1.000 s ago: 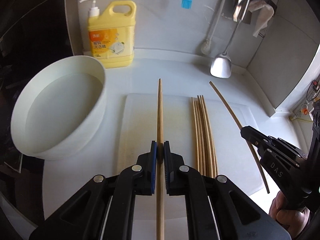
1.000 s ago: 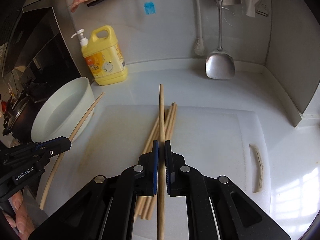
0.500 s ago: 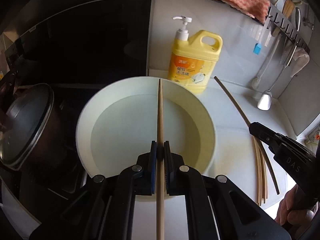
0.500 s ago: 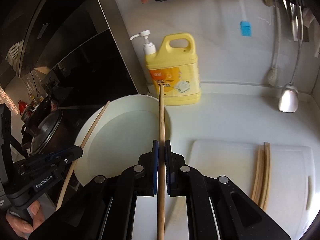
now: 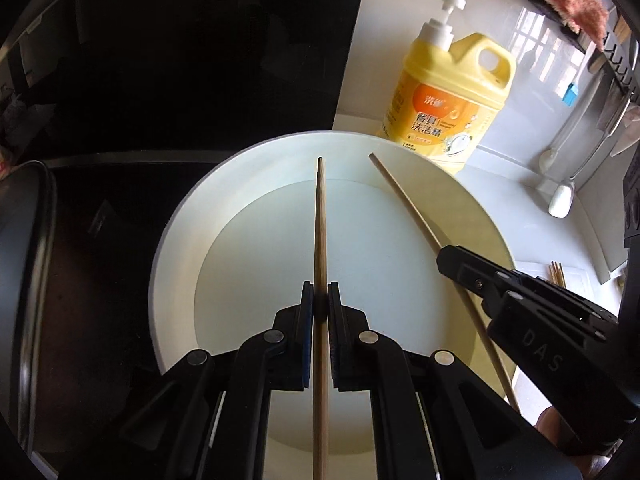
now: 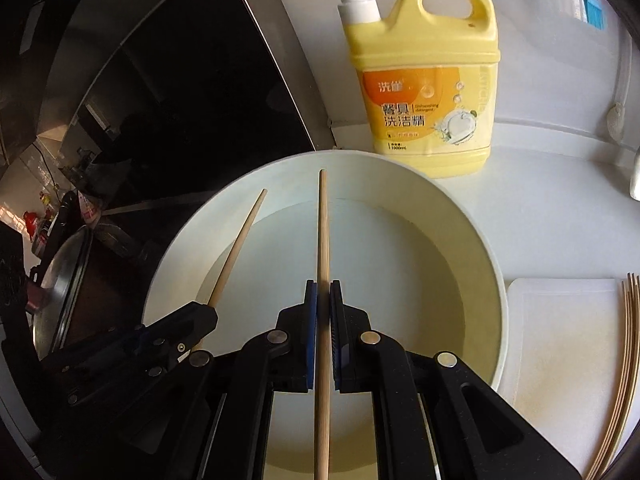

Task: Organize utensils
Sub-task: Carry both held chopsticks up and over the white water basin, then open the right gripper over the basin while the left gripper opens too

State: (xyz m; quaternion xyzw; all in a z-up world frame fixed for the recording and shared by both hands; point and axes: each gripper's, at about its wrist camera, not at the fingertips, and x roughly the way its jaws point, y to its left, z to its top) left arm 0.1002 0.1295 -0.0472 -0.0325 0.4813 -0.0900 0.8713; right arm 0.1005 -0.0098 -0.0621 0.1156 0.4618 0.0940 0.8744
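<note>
We hold the left gripper [image 5: 320, 304] closed on one wooden chopstick [image 5: 320, 240], which runs straight forward between the blue-padded jaws; its far end stands over the white basin [image 5: 172, 264]. We hold the right gripper [image 6: 323, 300] closed on a second chopstick [image 6: 323, 248] in the same manner, its tip also over the basin [image 6: 496, 280]. In the left view, the right gripper [image 5: 448, 258] enters from the right with its chopstick [image 5: 404, 200] angled across the basin. In the right view, the left gripper [image 6: 206, 314] enters from the lower left with its chopstick [image 6: 240, 244] angled likewise. The two chopsticks are apart, tips near each other over the far half of the basin.

A yellow detergent bottle [image 6: 424, 80] with a white pump stands just behind the basin on the white counter [image 6: 552, 216]. To the right lies a white cutting board [image 6: 560, 344] bearing the remaining chopsticks [image 6: 624, 360] in a bundle. A dark pot with lid [image 5: 24, 280] sits left of the basin.
</note>
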